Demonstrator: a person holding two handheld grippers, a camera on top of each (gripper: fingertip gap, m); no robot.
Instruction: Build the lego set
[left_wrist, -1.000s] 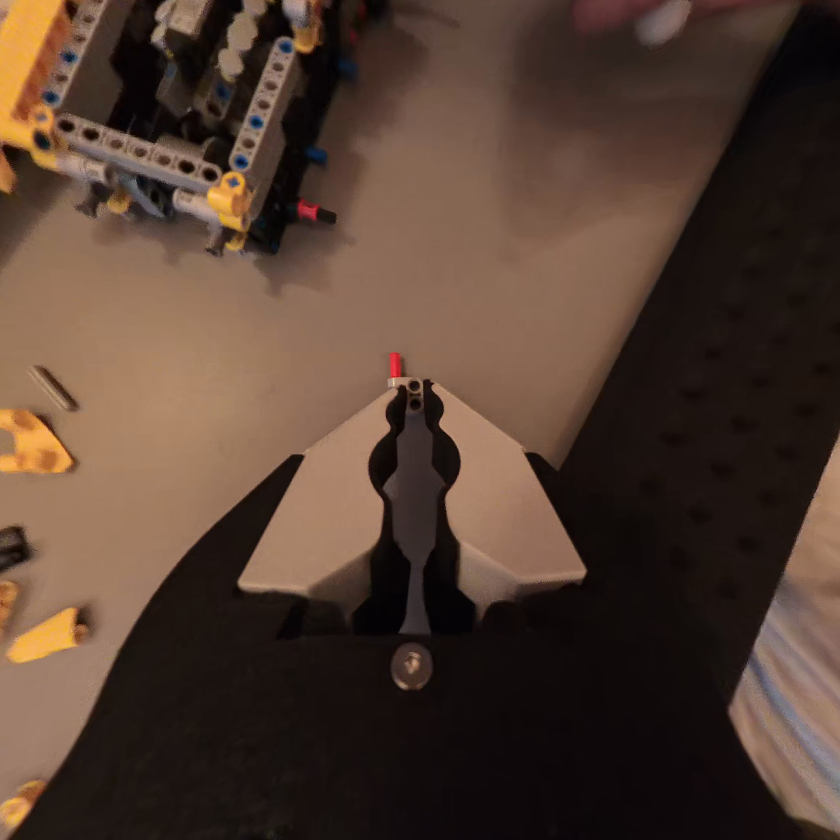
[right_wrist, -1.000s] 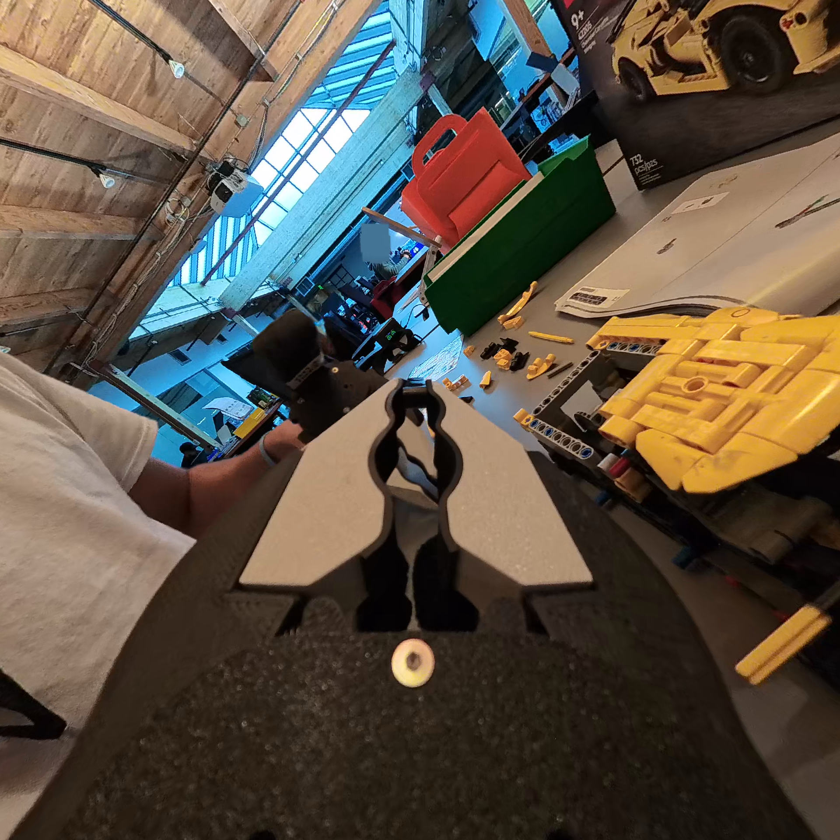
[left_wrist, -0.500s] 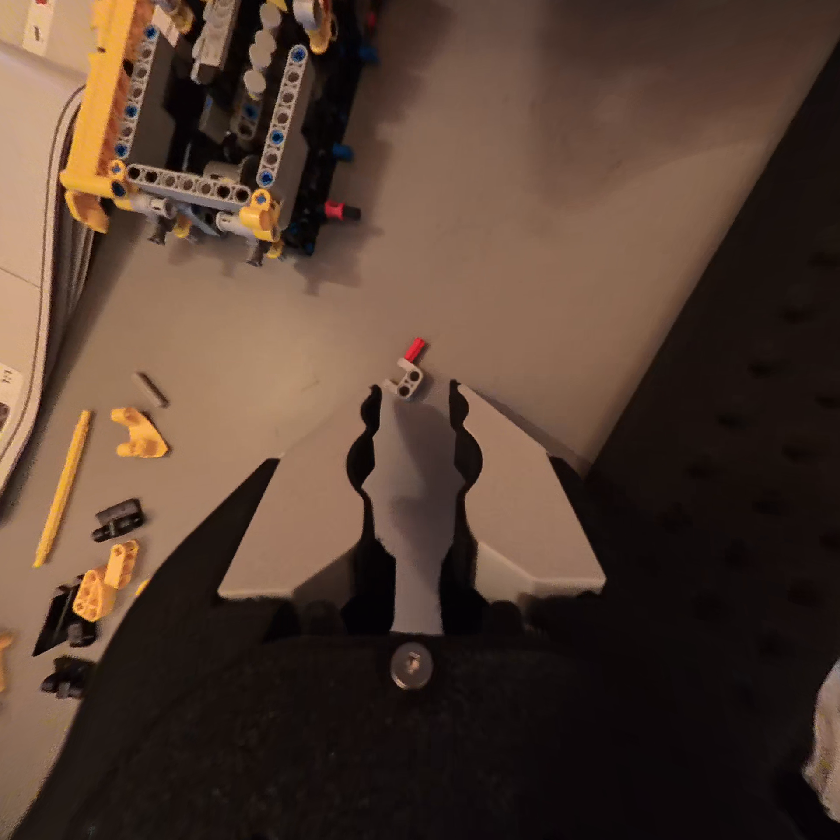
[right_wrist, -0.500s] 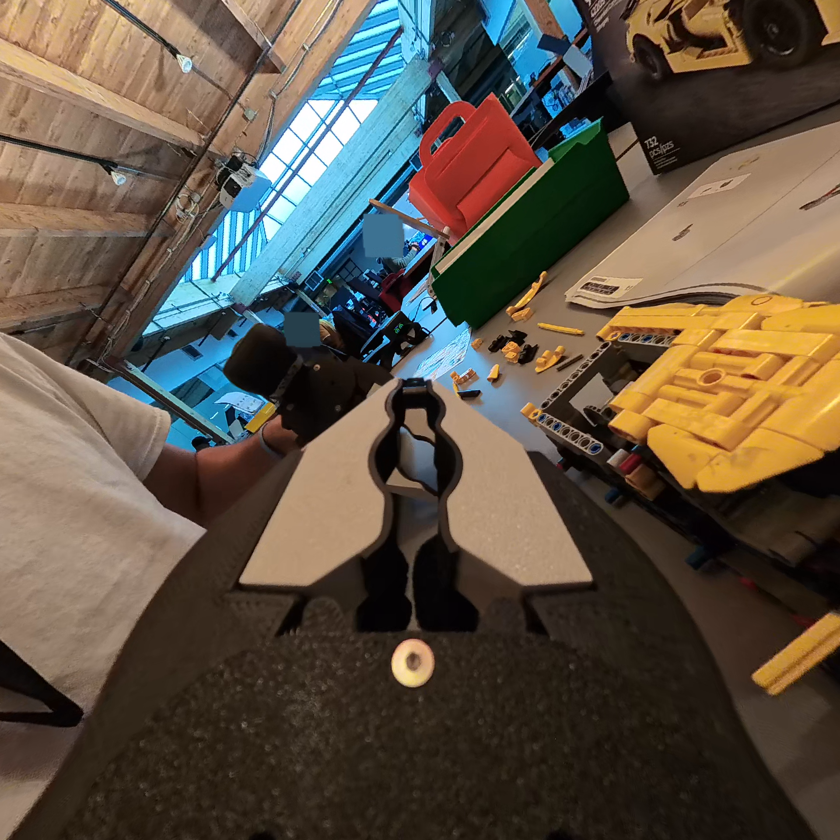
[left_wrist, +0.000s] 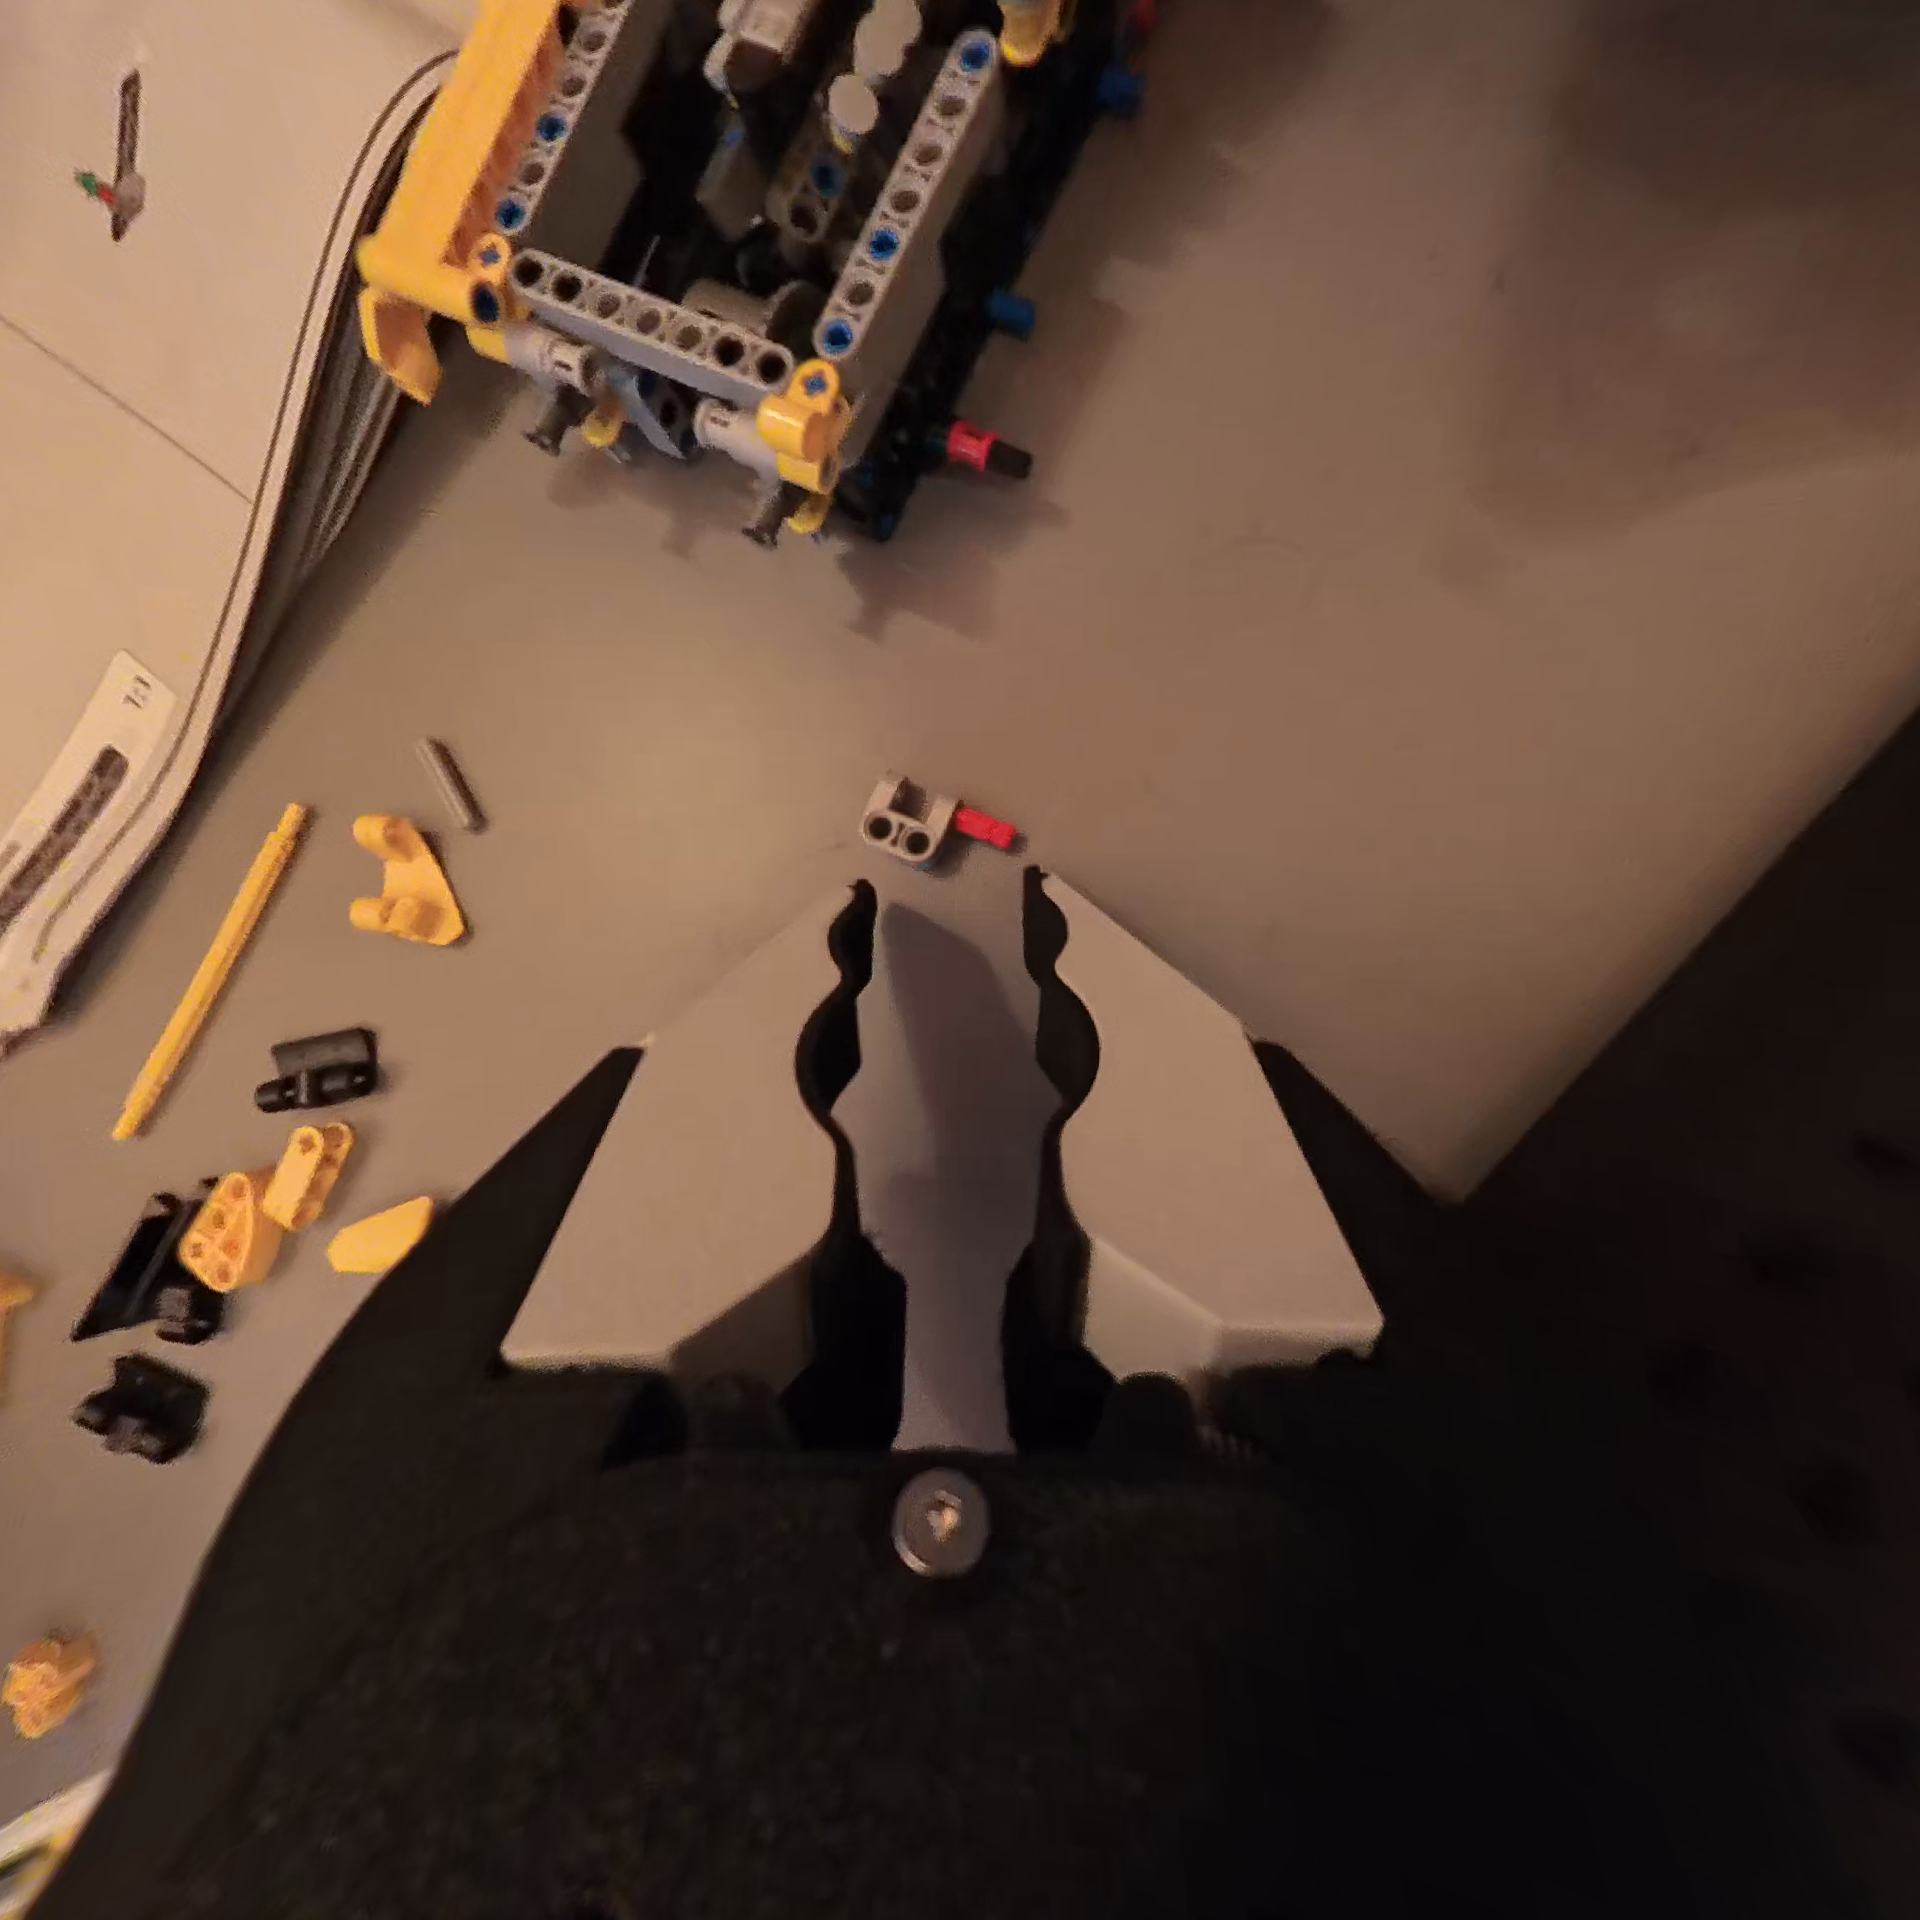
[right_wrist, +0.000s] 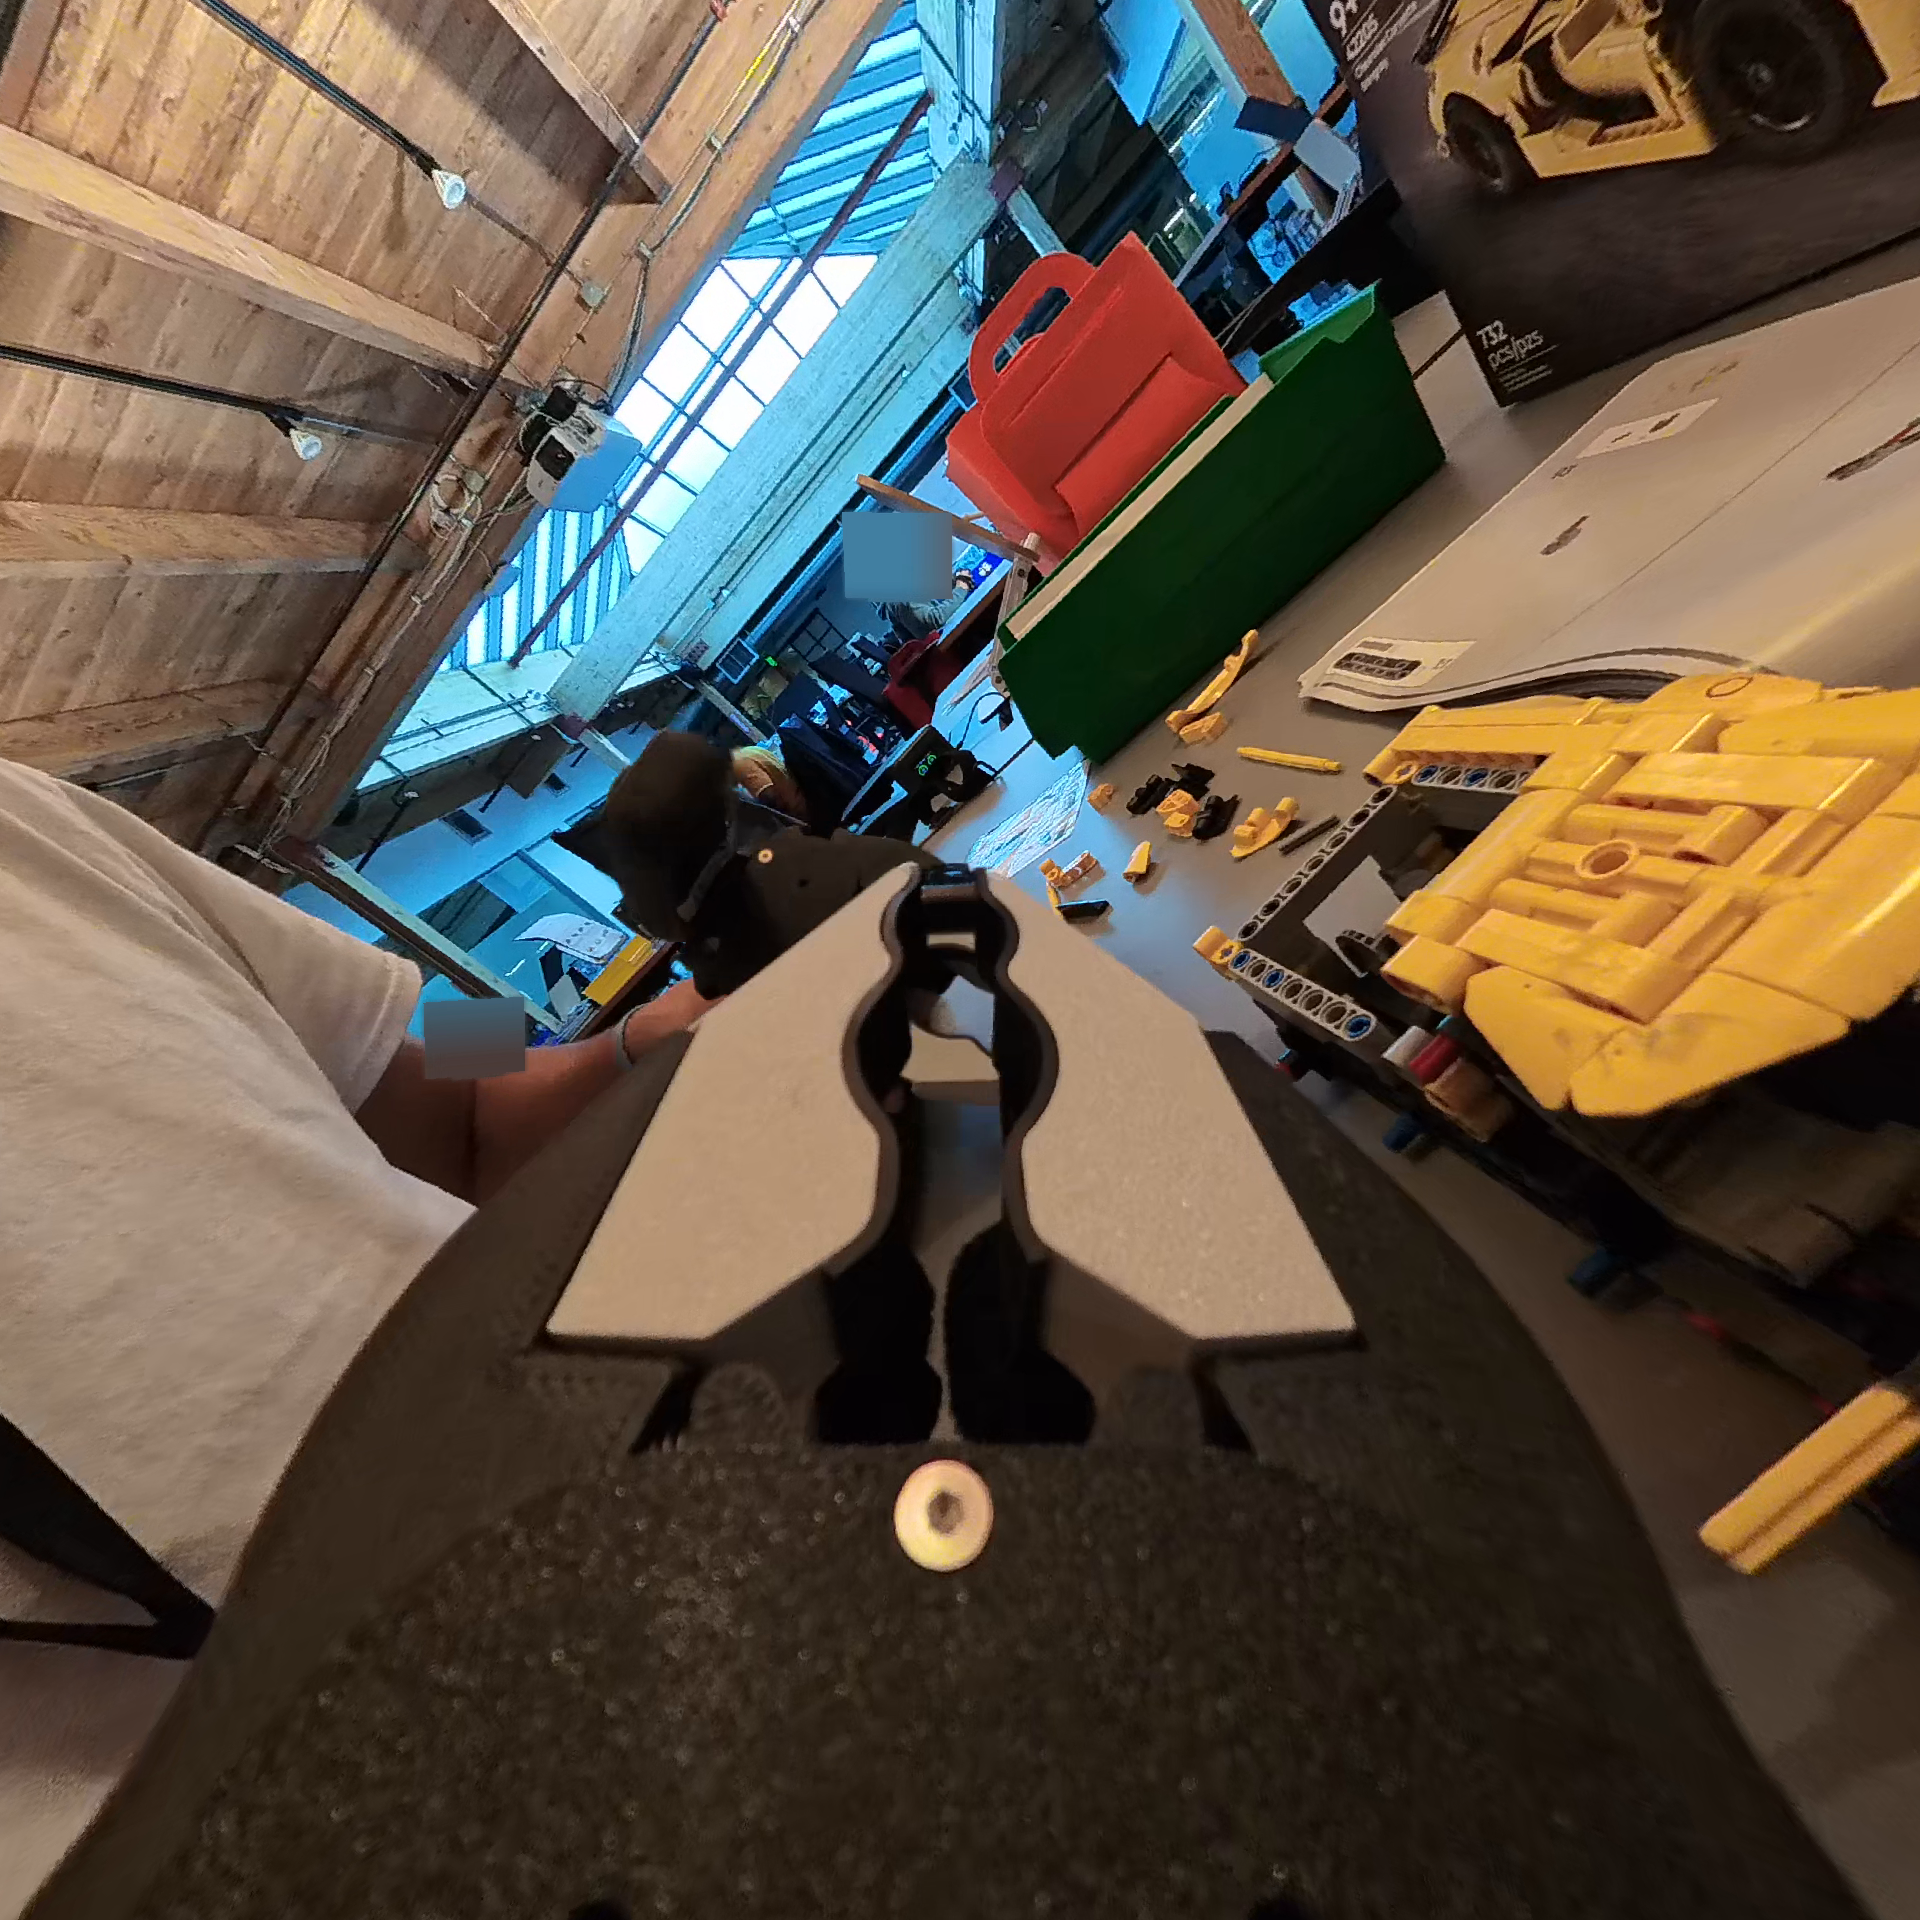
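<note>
left jaws apart, right jaws together; small grey connector (left_wrist: 908, 822) with red pin lies flat on table (left_wrist: 1351, 520).

Bare table (left_wrist: 1351, 520) right of chassis (left_wrist: 727, 260), loose pieces (left_wrist: 260, 1195) crowd left, perhaps passable

Small connector (left_wrist: 908, 824) lies just before the left claw (left_wrist: 943, 881), car chassis (left_wrist: 727, 239) beyond, loose pieces (left_wrist: 312, 1049) left

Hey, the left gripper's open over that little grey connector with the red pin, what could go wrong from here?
1. The grey connector lies just past the left gripper, not between its fingers; closing now may miss or flick it.
2. It sits near the table edge and could get knocked off.
3. The red pin may pull out.
</note>
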